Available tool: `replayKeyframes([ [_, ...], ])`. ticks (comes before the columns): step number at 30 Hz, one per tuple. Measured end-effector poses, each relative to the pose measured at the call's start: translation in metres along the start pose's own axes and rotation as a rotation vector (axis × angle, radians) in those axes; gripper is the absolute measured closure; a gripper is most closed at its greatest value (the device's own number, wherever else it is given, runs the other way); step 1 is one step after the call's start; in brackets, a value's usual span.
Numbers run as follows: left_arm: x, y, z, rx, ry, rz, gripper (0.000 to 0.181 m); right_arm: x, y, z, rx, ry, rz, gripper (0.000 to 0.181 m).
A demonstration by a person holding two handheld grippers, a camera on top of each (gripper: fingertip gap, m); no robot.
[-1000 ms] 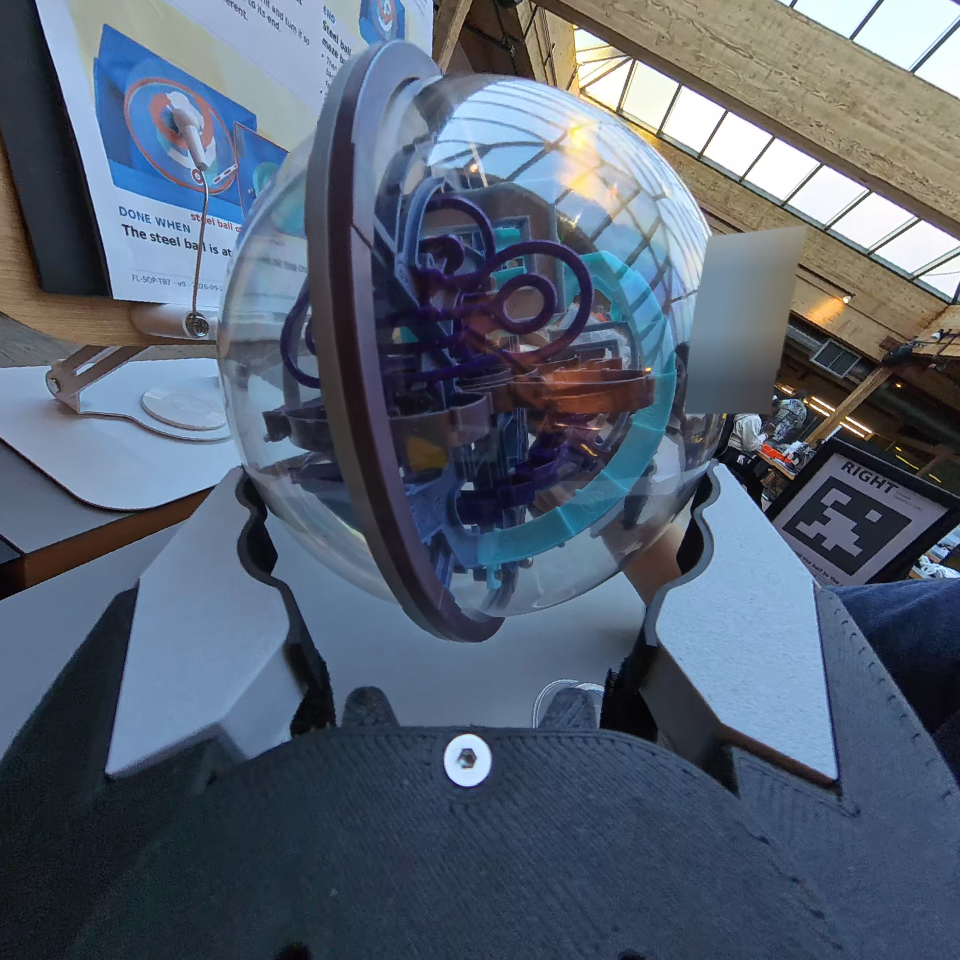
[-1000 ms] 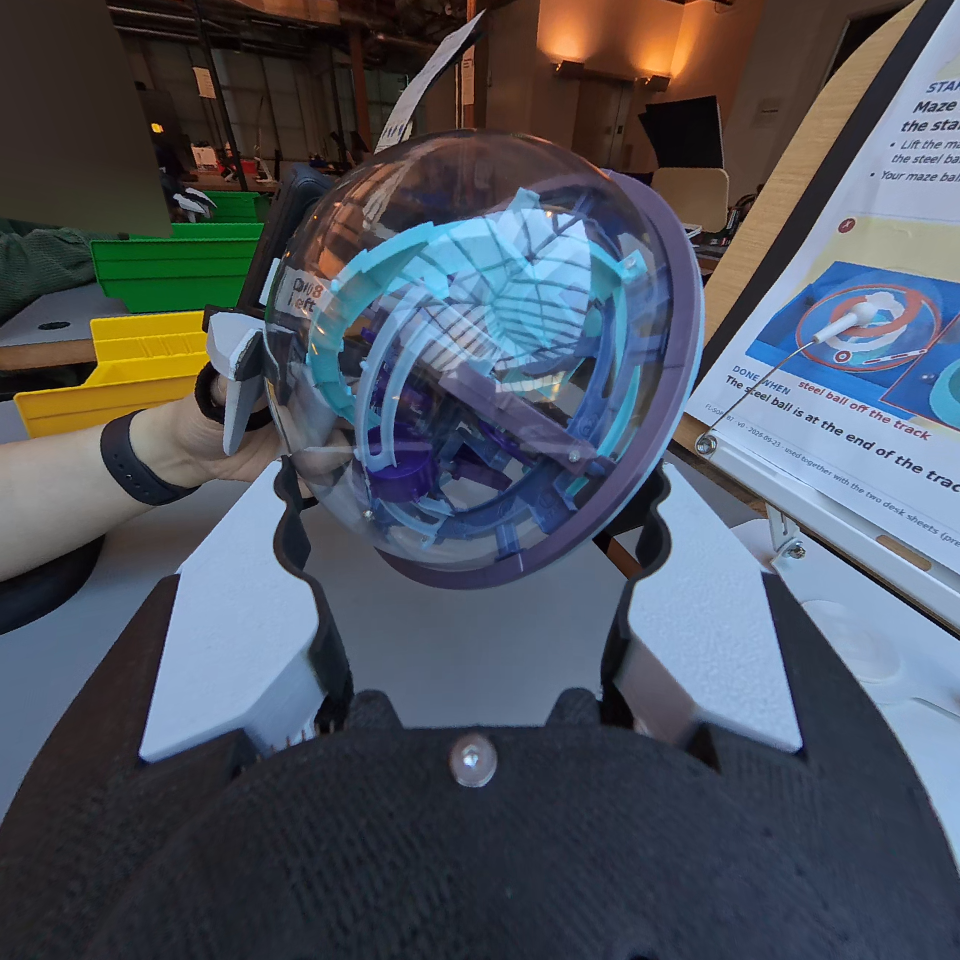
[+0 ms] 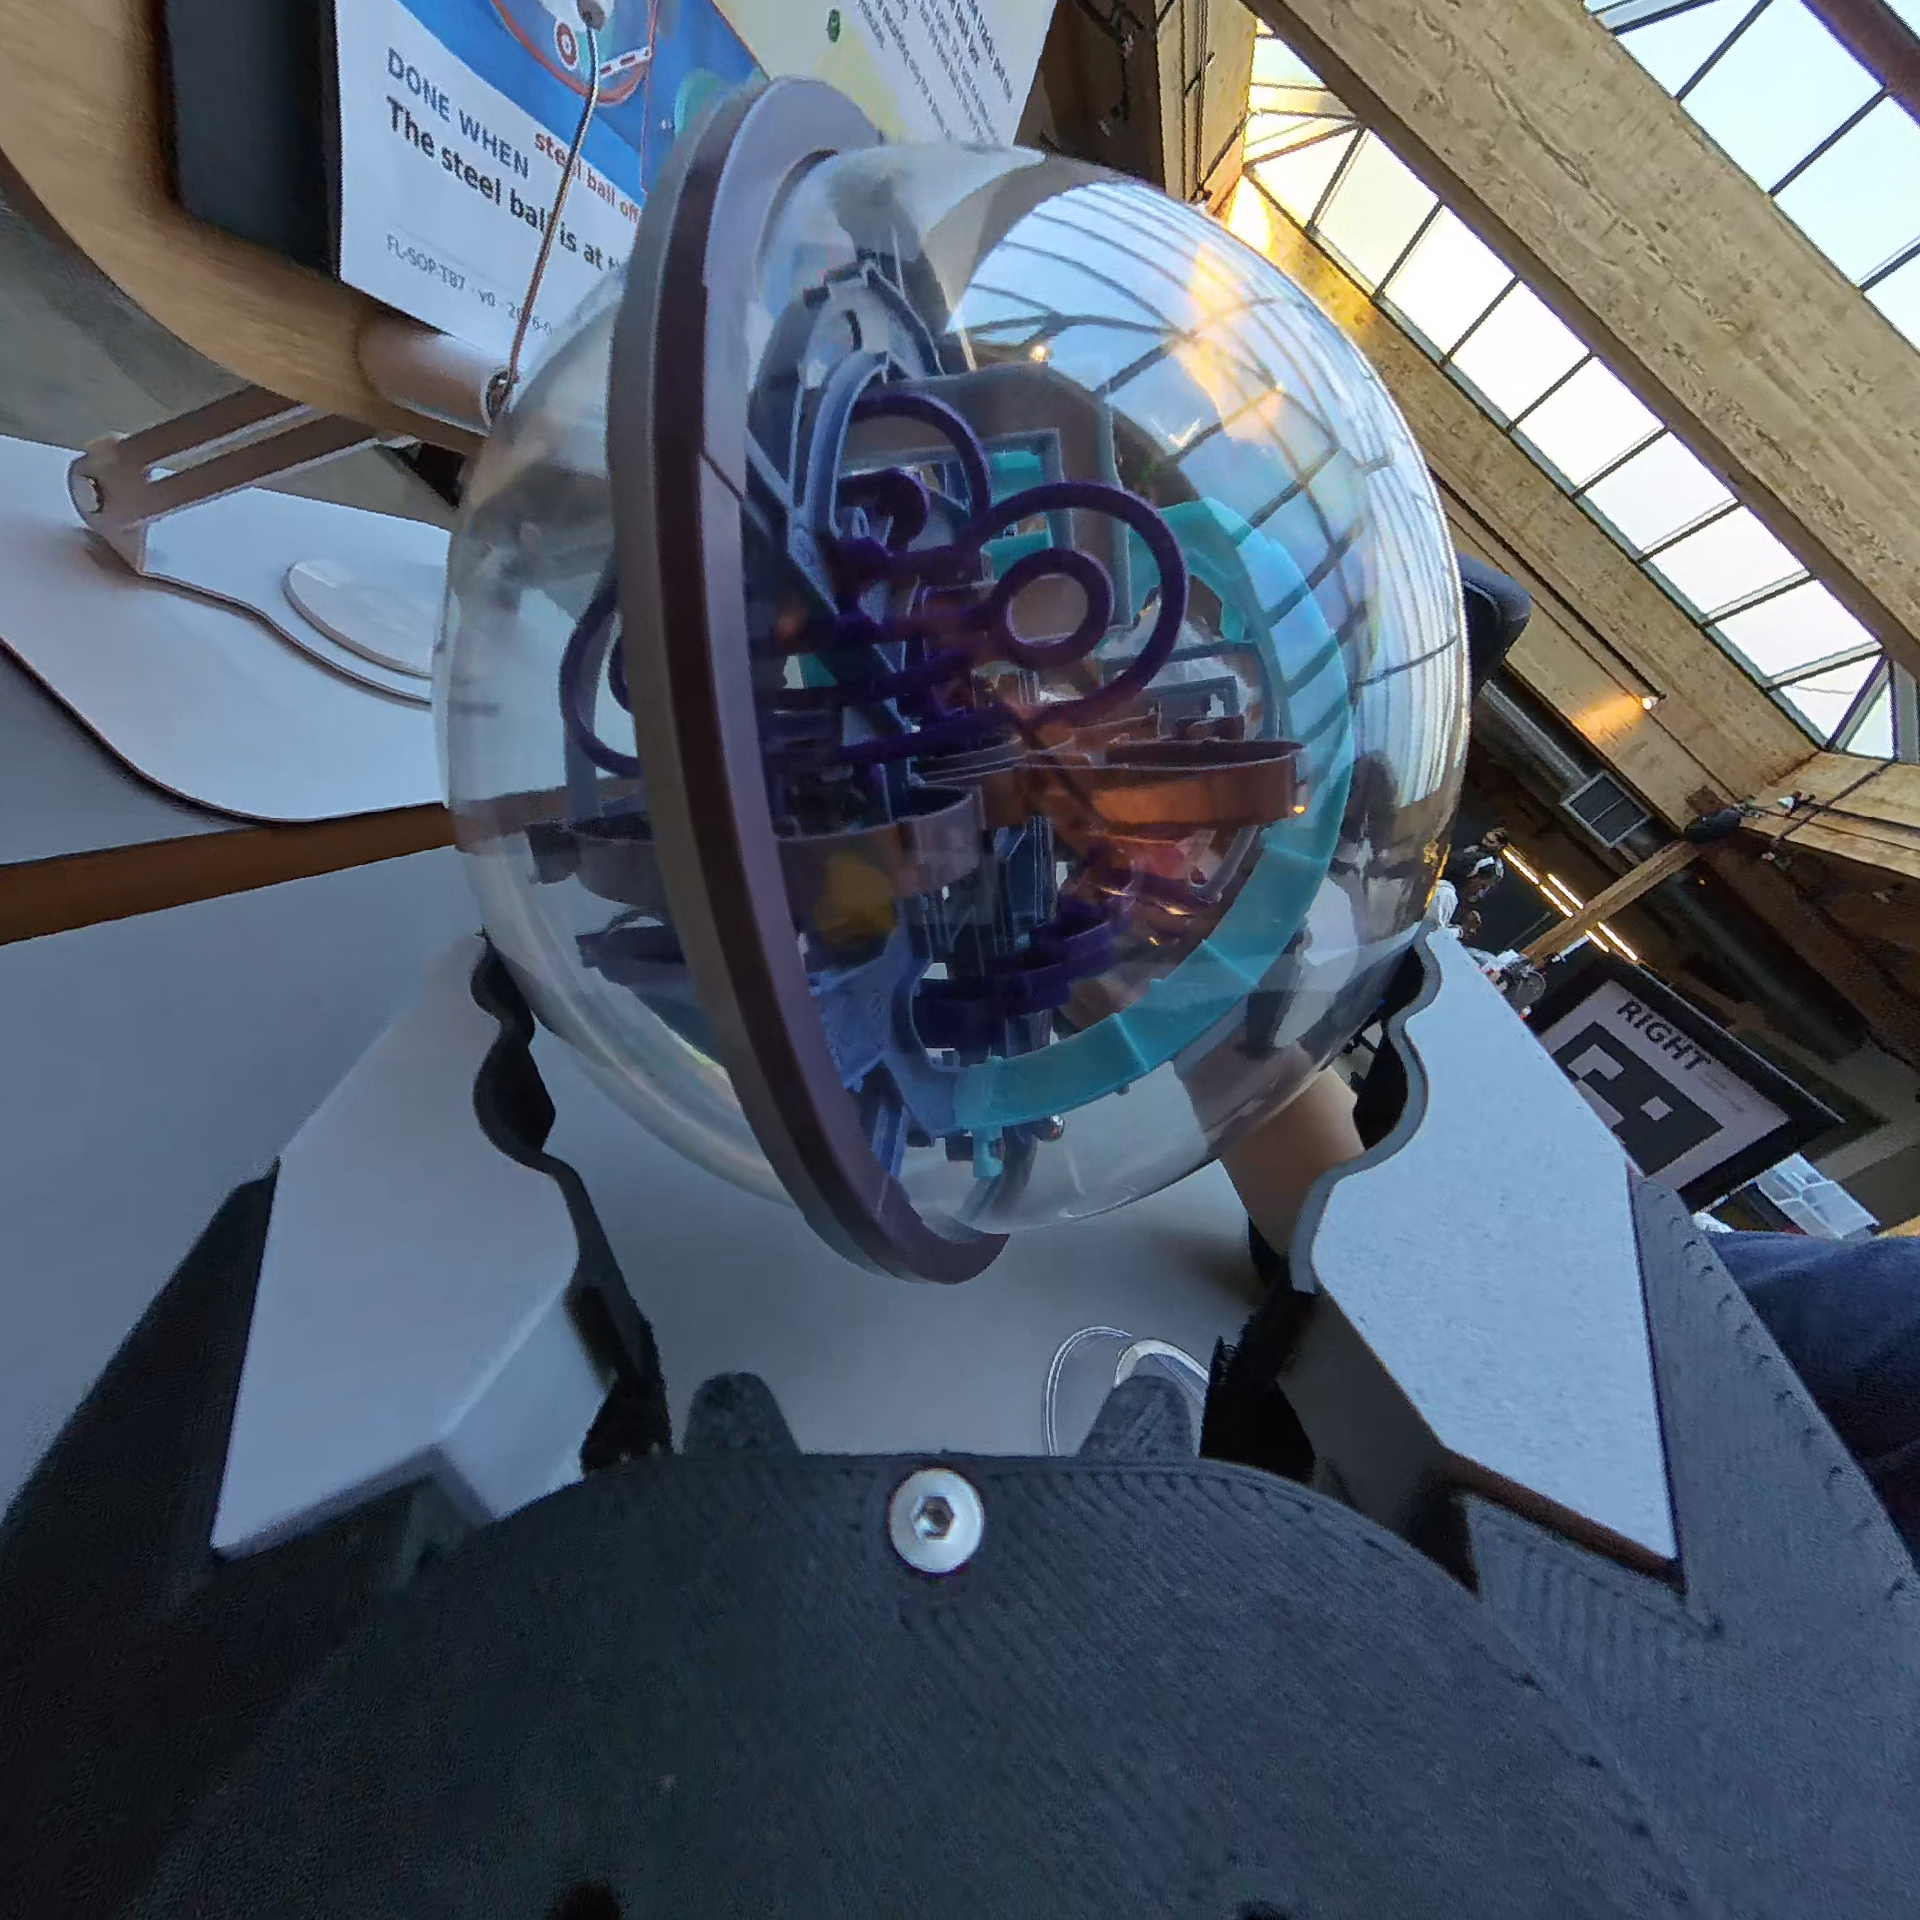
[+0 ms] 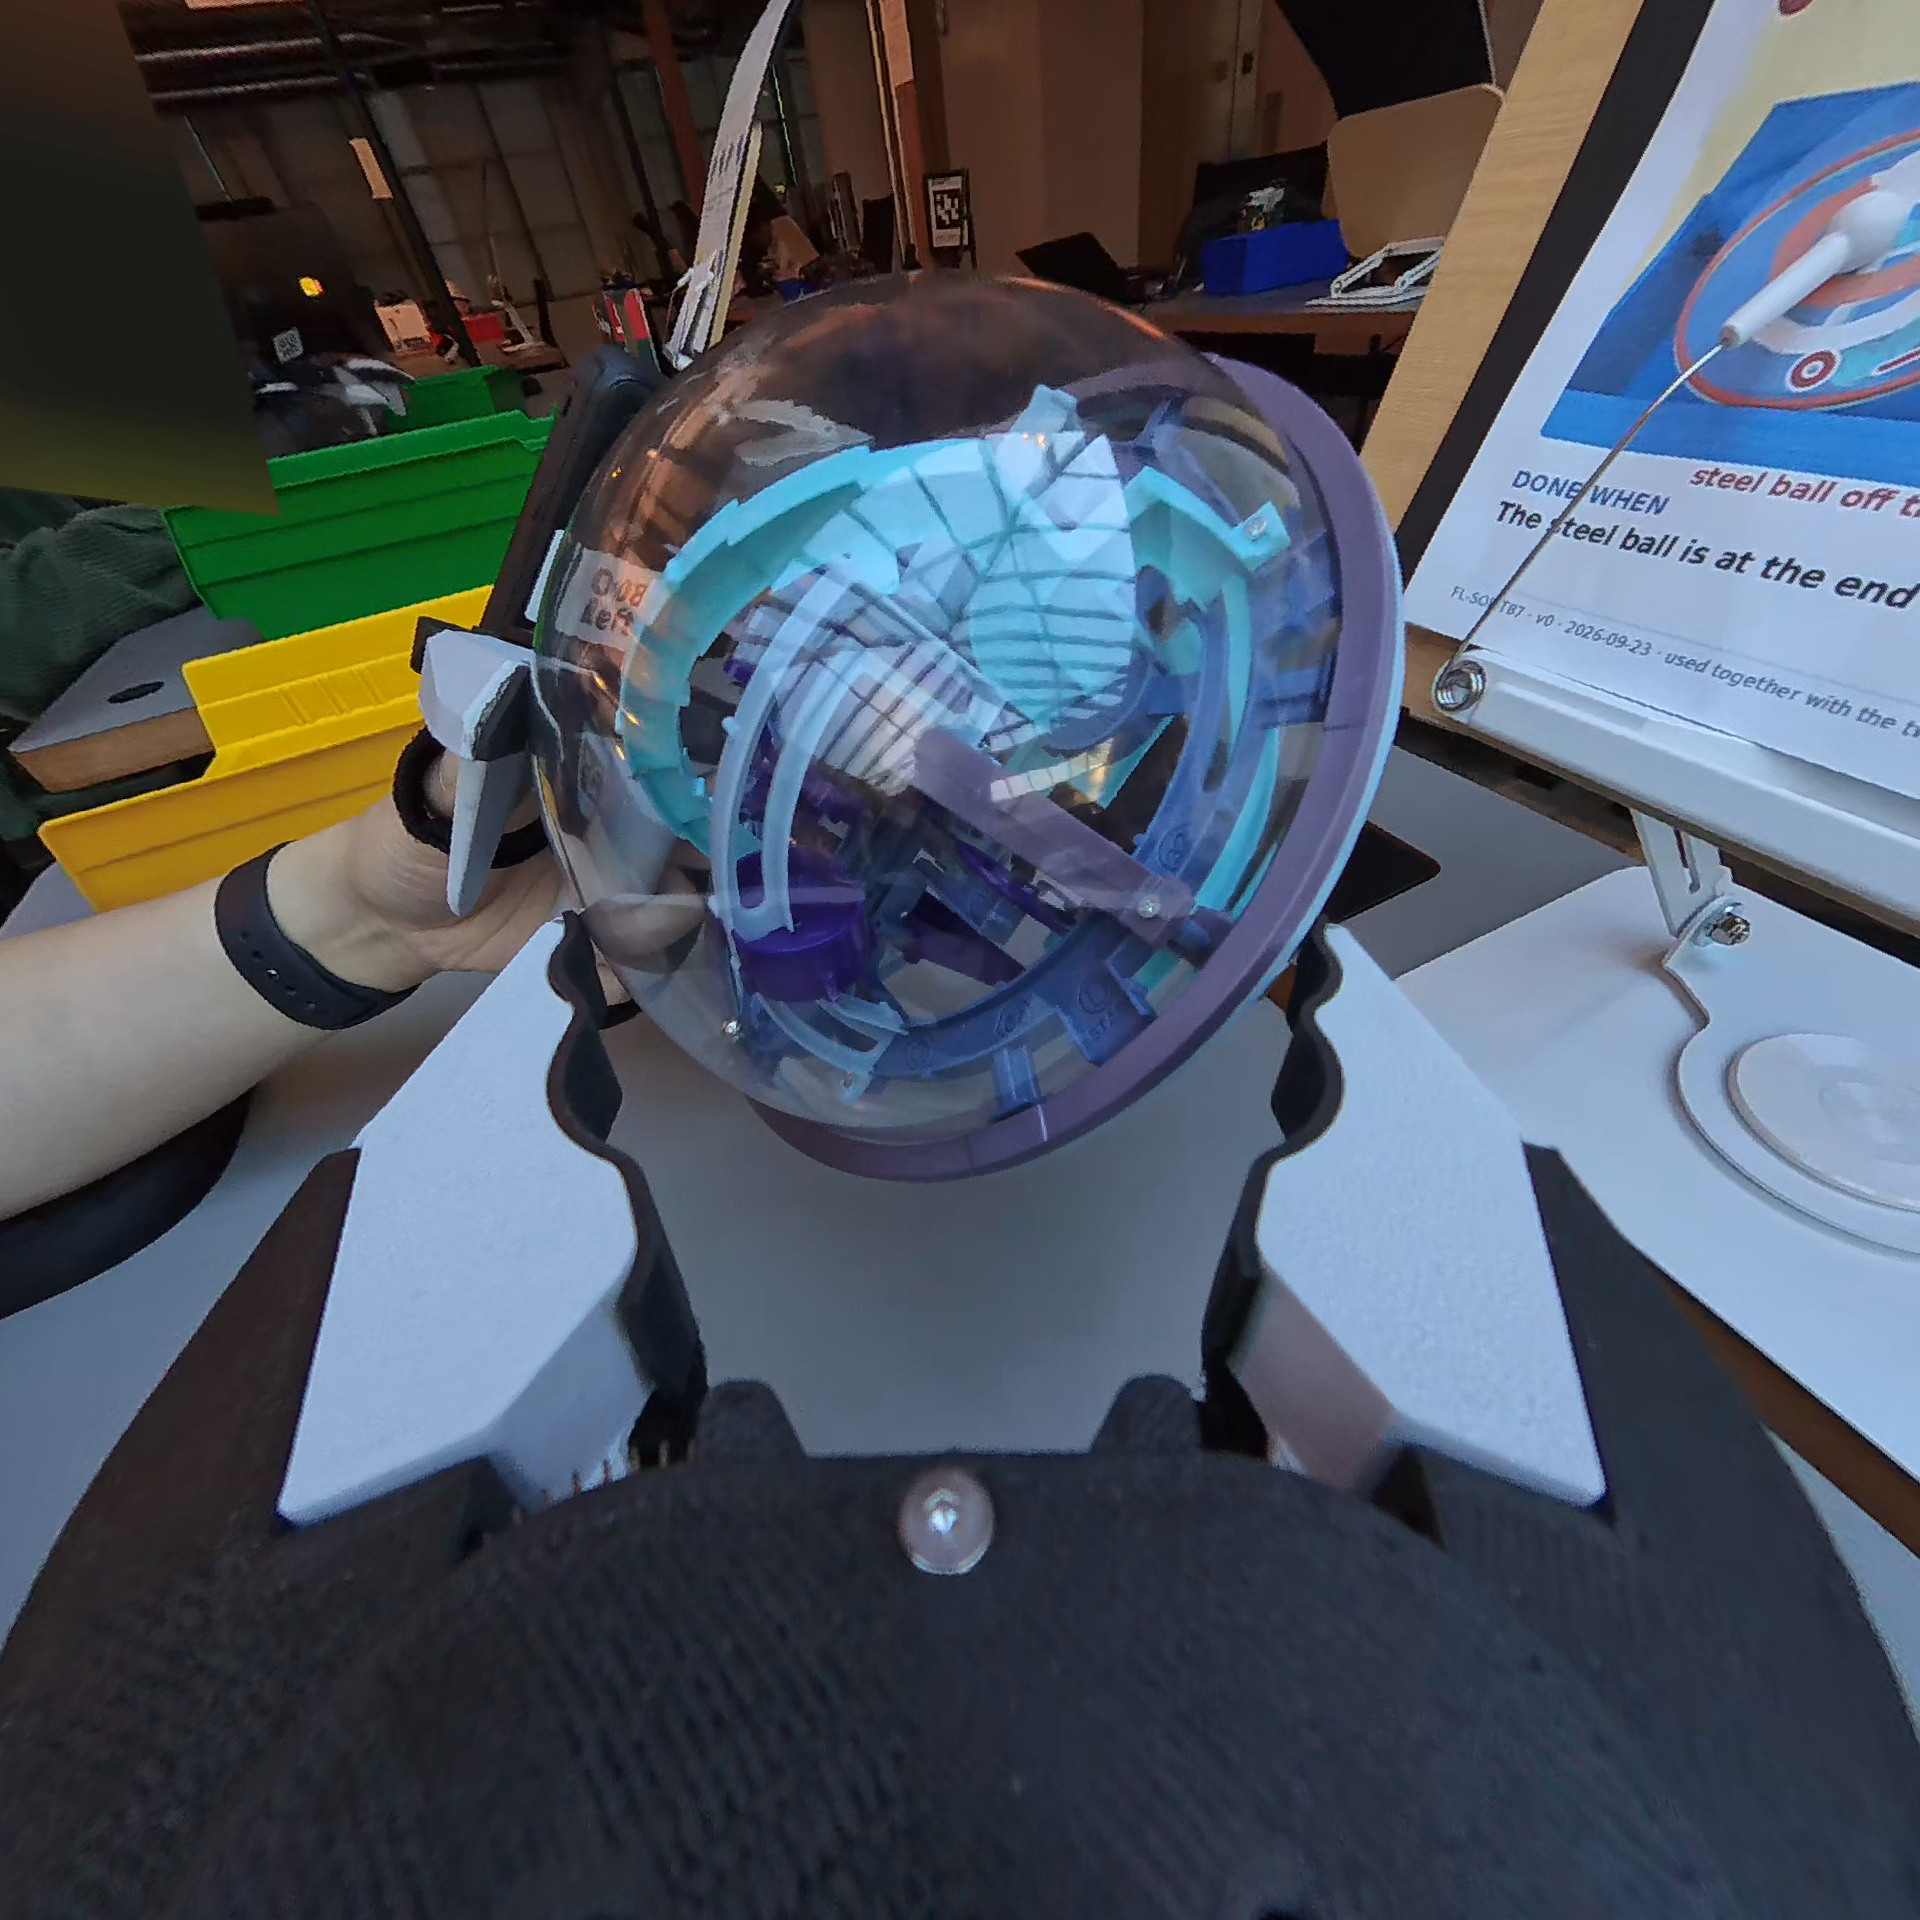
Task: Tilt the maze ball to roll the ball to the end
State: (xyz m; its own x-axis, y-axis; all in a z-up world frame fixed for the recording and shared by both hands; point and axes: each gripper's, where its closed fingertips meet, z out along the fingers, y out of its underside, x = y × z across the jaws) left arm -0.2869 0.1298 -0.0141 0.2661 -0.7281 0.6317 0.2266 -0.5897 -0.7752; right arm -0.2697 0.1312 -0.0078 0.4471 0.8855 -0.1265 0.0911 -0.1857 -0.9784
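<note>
The maze ball (image 3: 956,665) is a clear sphere with a dark purple equator ring and teal, blue and purple tracks inside. It is held in the air over the grey table (image 3: 208,1091). My left gripper (image 3: 945,1029) is shut on it, one finger on each side of its lower half. My right gripper (image 4: 935,966) is shut on the same ball (image 4: 935,748) from the opposite side. The left gripper's finger (image 4: 483,769) and the hand holding it show beyond the ball. A small shiny bead (image 3: 1057,1124) sits low by the teal ring; I cannot tell whether it is the steel ball.
An instruction sheet on a wooden stand (image 4: 1714,540) stands close on the right. Below it lies a white base plate with a round disc (image 4: 1829,1122). Green (image 4: 364,540) and yellow (image 4: 270,748) bins sit at the far left. A marker plate (image 3: 1662,1081) shows behind the ball.
Both grippers have tilted together with the ball. The background has rotated in both views and the instruction sheet now sits higher in frame. Both grips are unchanged.
</note>
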Motion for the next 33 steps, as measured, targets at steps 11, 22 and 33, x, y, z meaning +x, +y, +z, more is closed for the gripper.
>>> replayKeyframes([
  [11,-0.008,0.006,0.001,-0.014,-0.011,-0.041,0.024,0.004,0.009,0.002,-0.020,-0.007,0.036,0.050],
  [22,-0.015,0.013,0.002,-0.037,-0.022,-0.098,0.024,0.008,0.016,0.005,-0.030,-0.017,0.078,0.050],
  [33,-0.026,0.022,0.003,-0.062,-0.057,-0.167,0.024,0.012,0.031,0.009,-0.066,-0.031,0.160,0.050],
])
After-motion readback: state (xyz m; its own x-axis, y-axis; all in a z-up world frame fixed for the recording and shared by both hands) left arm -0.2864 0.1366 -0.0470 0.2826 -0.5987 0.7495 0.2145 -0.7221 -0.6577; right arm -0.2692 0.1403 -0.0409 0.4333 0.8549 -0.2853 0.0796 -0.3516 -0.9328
